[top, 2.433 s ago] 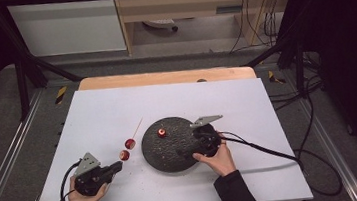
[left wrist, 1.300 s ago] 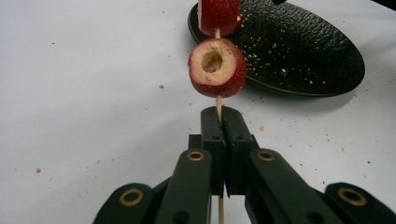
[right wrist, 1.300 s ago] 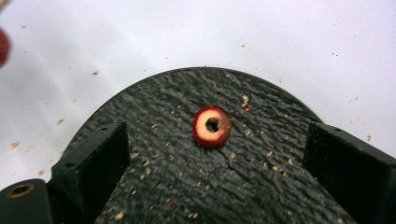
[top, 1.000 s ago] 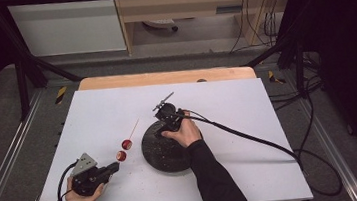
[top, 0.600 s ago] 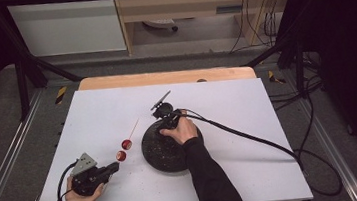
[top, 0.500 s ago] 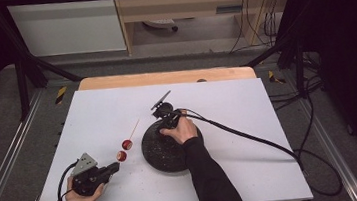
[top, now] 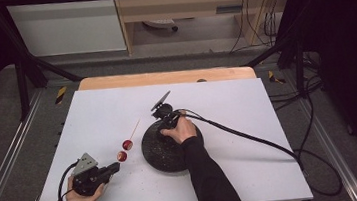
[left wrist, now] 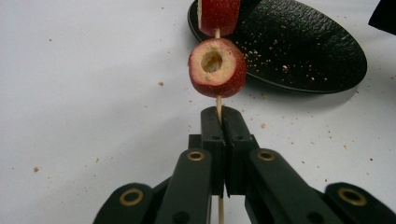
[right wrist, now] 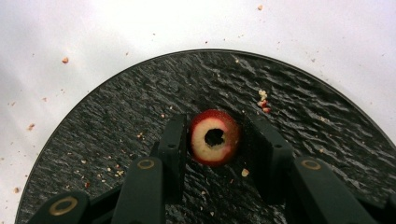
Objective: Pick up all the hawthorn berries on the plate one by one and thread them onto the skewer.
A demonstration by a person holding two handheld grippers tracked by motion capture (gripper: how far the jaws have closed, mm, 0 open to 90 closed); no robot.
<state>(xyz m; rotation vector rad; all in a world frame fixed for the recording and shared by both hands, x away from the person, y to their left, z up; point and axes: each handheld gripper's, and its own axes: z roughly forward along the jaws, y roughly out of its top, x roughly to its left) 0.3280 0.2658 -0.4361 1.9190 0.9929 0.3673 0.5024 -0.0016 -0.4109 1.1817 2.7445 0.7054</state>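
Note:
A thin wooden skewer (top: 134,127) carries two cored red fruit pieces (top: 124,151) and lies low over the white table. My left gripper (top: 114,167) is shut on its near end; in the left gripper view the skewer (left wrist: 218,103) rises from the closed jaws through the nearer piece (left wrist: 217,68). A black round plate (top: 164,154) sits mid-table. My right gripper (top: 162,113) is at the plate's far rim. In the right gripper view its jaws (right wrist: 215,122) stand open on either side of a third cored red piece (right wrist: 215,138) lying on the plate (right wrist: 116,116), with a thin gap at the right jaw.
Crumbs dot the plate and the white table (top: 227,100). The right gripper's cable (top: 251,138) runs across the table to the right edge. A wooden board edge (top: 164,77) borders the far side.
Since 2.4 s ago my right gripper has swung from the plate's right side to its far rim; over the last second it has barely shifted. The left gripper and skewer have stayed put.

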